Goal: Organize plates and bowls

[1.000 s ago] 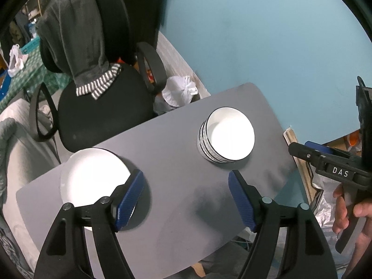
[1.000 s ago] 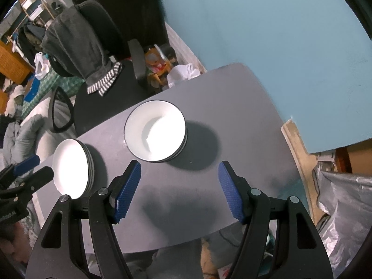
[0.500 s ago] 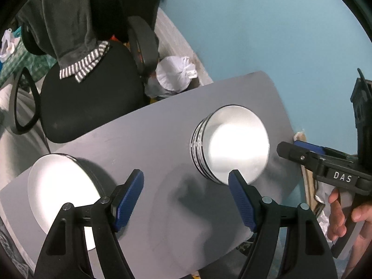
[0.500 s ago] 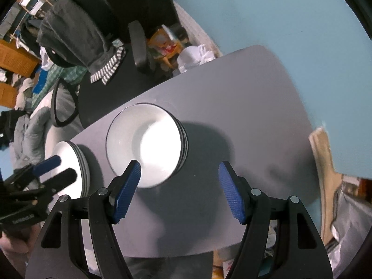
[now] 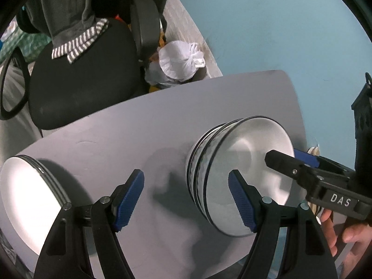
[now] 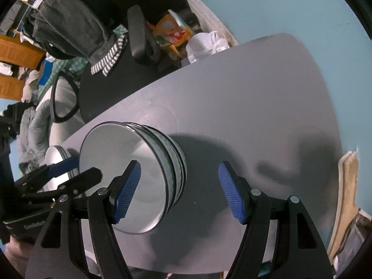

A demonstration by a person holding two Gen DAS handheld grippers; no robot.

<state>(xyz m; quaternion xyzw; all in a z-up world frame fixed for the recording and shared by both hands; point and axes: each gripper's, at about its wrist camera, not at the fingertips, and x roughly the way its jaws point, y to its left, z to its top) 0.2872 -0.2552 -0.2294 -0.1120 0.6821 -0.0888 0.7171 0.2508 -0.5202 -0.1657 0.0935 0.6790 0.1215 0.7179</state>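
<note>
A stack of white bowls with dark rims (image 5: 239, 162) stands on the grey table (image 5: 139, 125); it also shows in the right wrist view (image 6: 130, 162). A stack of white plates (image 5: 25, 200) lies at the table's left end and shows small in the right wrist view (image 6: 57, 154). My left gripper (image 5: 186, 197) is open and empty, its right finger in front of the bowls. My right gripper (image 6: 179, 189) is open and empty, its left finger (image 6: 126, 190) in front of the bowls. The right gripper shows at the bowls' right in the left wrist view (image 5: 288, 160).
A black office chair (image 5: 81, 81) with grey clothing stands behind the table. A white tied bag (image 5: 181, 61) lies on the floor by the blue wall (image 5: 279, 23). Cardboard (image 6: 346, 197) leans at the table's right end. Clutter and shelves (image 6: 21, 53) fill the far left.
Both grippers have come lower and closer to the bowl stack, which looks larger now. The plates have slid to the left edge of the left wrist view. Both grippers stay open.
</note>
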